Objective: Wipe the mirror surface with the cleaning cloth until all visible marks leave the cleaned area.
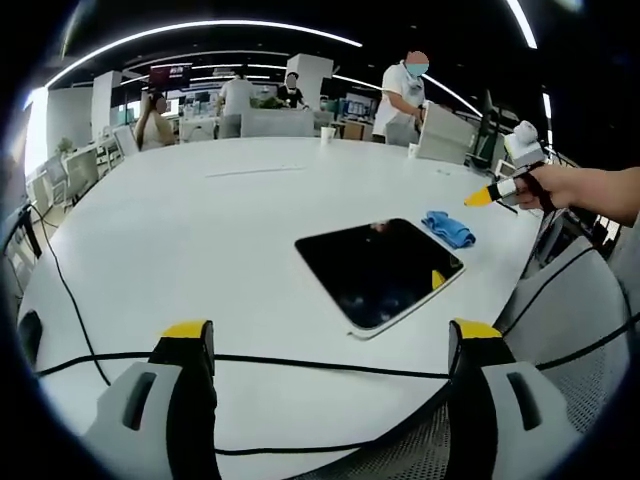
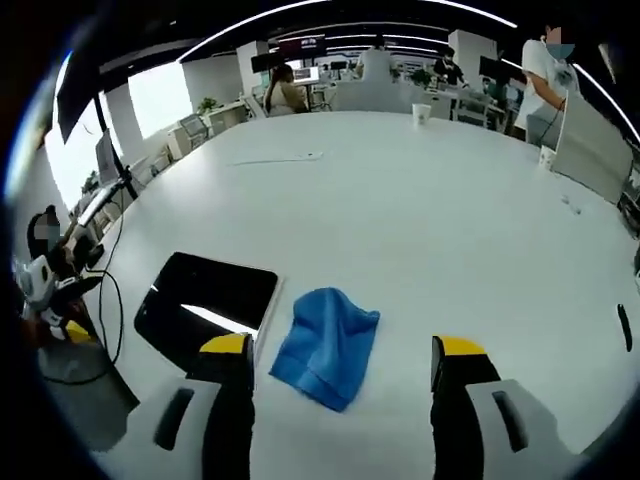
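The mirror lies flat on the white bench just left of my right claw, whose spread, empty jaws straddle the blue cleaning cloth; closing too shallow could merely shove it away.

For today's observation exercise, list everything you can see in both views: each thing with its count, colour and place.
Mirror: one, dark reflective, white-edged, flat on the table near its edge.
Cloth: one, blue, crumpled, on the table beside the mirror.
Table: one, white, large.
Cables: black, across the table's near edge.
Paper cup: one, white, far side of the table.
People: several, at desks behind the table.
Left gripper: yellow-tipped jaws apart, empty.
Right gripper: yellow-tipped jaws apart, above the cloth, empty.
Hand: holding the right gripper.
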Available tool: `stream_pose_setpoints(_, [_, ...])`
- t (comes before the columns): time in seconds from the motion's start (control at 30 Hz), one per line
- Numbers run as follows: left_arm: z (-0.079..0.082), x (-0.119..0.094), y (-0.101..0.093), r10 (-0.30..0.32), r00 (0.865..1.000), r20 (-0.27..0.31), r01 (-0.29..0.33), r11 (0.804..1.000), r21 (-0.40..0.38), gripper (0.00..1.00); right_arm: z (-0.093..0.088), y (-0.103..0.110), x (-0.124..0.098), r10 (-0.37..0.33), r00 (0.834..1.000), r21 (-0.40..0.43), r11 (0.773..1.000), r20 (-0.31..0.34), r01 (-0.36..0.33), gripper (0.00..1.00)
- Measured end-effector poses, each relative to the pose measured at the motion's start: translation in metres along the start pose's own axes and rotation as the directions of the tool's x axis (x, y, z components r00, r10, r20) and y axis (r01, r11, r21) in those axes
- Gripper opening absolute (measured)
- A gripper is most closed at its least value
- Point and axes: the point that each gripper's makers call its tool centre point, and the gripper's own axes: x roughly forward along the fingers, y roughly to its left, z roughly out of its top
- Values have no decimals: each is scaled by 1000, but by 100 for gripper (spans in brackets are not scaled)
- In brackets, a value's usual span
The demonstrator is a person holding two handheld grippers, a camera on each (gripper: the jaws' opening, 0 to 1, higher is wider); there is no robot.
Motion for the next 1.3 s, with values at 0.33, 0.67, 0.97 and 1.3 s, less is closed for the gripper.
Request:
stream_pose_setpoints(0.33, [-2, 0, 1, 4, 1000, -8, -4, 1000, -19, 96, -6, 9, 46, -11, 1000, -28, 1000, 14, 12, 22])
stream_pose_setpoints(0.67, [1, 0, 1, 0, 1000, 10, 0, 1000, -16, 96, -22, 0, 61, -71, 996, -81, 994, -47, 67, 2])
stream_pose_setpoints(0.97, [2, -1, 0, 1, 1000, 16, -1, 1000, -11, 95, -23, 0, 60, -69, 995, -44, 997, -78, 65, 1])
stream_pose_setpoints(1.3, [4, -1, -1, -2, 1000, 22, 2, 1000, -8, 95, -23, -2, 59, -83, 993, -31, 996, -79, 81, 13])
